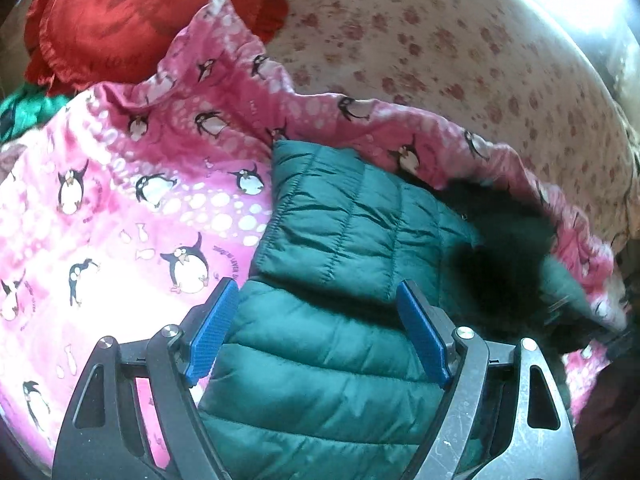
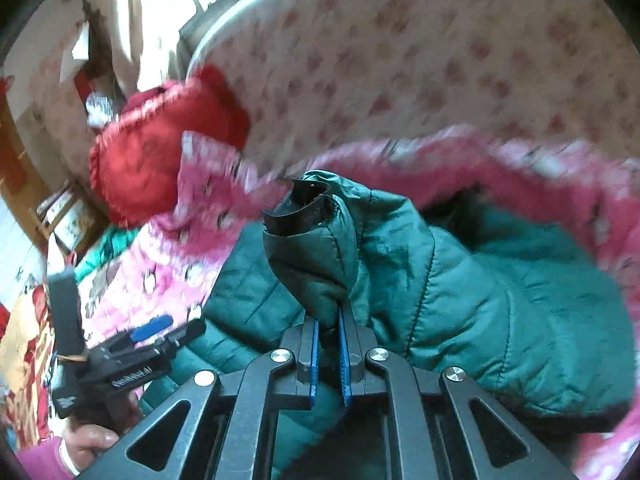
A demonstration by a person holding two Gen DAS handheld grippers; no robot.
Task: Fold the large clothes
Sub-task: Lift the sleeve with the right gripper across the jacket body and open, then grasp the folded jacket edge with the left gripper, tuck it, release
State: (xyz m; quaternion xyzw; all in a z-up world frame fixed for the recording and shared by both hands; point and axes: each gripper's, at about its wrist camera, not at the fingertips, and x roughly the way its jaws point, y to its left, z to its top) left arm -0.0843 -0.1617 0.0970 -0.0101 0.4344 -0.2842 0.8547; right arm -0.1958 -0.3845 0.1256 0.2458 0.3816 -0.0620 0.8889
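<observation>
green quilted puffer jacket lies on a pink penguin-print blanket spread over the bed; floral sheet shows beyond, red ruffled pillow at the far corner.

right gripper: jaws drawn together, clamped on a fold of the jacket near the sleeve cuff, which stands up with its dark lining showing. that part is lifted off the blanket; background is blurred in the right wrist view.

left gripper: jaws wide apart, nothing between the pads, hovering over the jacket body. in the right wrist view it sits off to the side, in the person's hand.

progress, as judged: early to middle. one quilted panel looks laid over the body in the left wrist view, so a first fold may be done. the jacket is not yet a flat, compact bundle; the far side stays bunched in shadow against the blanket's raised edge. left to do: lay the held sleeve across, fold the rest, flatten.
</observation>
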